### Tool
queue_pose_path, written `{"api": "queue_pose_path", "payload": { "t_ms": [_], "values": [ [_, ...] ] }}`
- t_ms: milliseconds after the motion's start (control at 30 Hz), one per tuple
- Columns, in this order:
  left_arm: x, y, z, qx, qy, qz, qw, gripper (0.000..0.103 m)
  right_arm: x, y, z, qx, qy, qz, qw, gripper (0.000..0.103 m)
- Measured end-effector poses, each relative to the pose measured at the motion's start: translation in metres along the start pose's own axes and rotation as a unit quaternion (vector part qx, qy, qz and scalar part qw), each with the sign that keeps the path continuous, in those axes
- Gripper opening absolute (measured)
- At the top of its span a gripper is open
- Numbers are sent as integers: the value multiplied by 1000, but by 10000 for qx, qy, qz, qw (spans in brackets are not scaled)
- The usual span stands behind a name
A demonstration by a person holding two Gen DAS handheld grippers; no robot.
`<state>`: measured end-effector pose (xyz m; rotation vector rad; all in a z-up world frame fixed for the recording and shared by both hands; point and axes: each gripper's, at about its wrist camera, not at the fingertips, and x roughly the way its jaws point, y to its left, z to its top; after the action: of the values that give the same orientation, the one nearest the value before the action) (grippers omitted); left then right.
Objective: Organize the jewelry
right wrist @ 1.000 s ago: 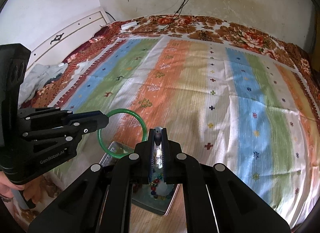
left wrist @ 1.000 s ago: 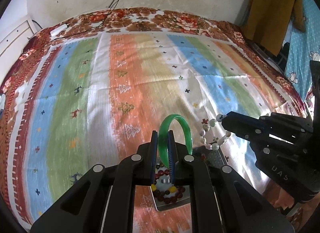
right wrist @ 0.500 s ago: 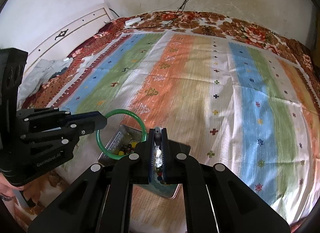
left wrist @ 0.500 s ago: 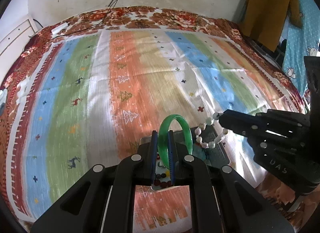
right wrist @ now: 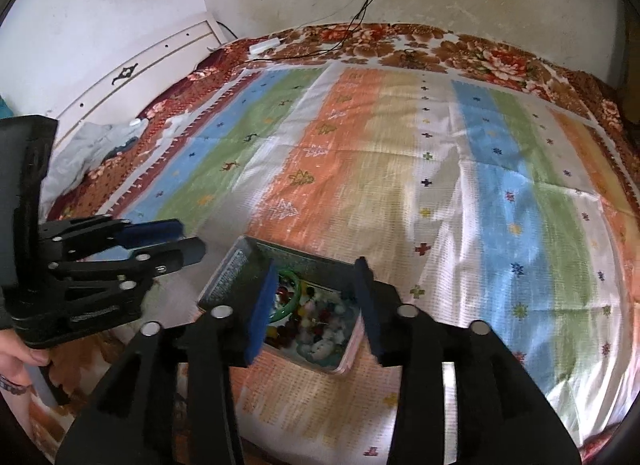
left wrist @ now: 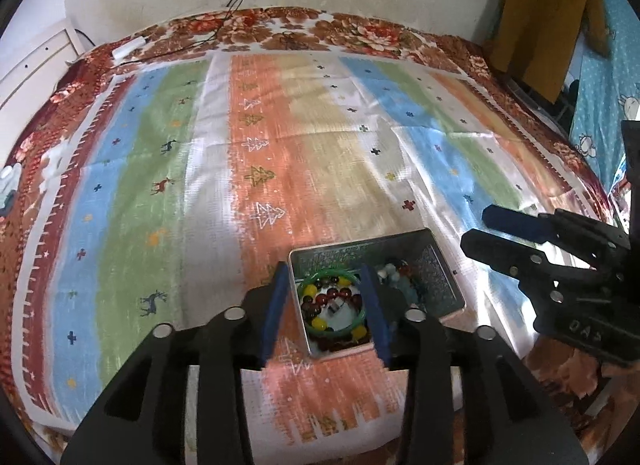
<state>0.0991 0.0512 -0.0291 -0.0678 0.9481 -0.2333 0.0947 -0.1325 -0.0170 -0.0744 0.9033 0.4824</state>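
Silver metal is showing in the left wrist view, where an open rectangular tin (left wrist: 434, 261) is sitting on the striped bedspread (left wrist: 328, 169) near its front edge. The left gripper (left wrist: 326, 277) is hovering over the tin's left part with its jaws having just been opening; they are standing partly apart, gripping nothing. Between the blue pads, down inside the tin, the green bangle (left wrist: 334, 305) is lying flat on a heap of red and yellow beads (left wrist: 320, 299), and a string of pale beads (left wrist: 390, 271) is lying further right in the tin. The right gripper (left wrist: 478, 229) is reaching in from the right edge, its fingers parted and empty, just beside the tin's right wall. In the right wrist view, the right gripper (right wrist: 316, 277) is hanging above the same tin (right wrist: 228, 273), its jaws also having just been opening, now partly spread with nothing pinched. Below them the bangle (right wrist: 290, 297) is resting against the left side of the tin, and the pale beads (right wrist: 322, 345) are lying among the mixed coloured ones. The left gripper (right wrist: 188, 241) is coming in from the left, slightly parted, with a hand (right wrist: 16, 361) wrapped around its handle.
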Motion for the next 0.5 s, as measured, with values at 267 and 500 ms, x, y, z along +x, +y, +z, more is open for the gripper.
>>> {"api": "queue_pose_path", "payload": {
  "t_ms": [267,500],
  "values": [
    [-15,2,-17,-56,-128,-96,9999,75,-14,0,-12,-75,-149,-21,9999,64],
    [-26,-2,-28,-17,-298,-86,9995,91,-27,6,-23,-258,-390,-83,9989,87]
  ]
}}
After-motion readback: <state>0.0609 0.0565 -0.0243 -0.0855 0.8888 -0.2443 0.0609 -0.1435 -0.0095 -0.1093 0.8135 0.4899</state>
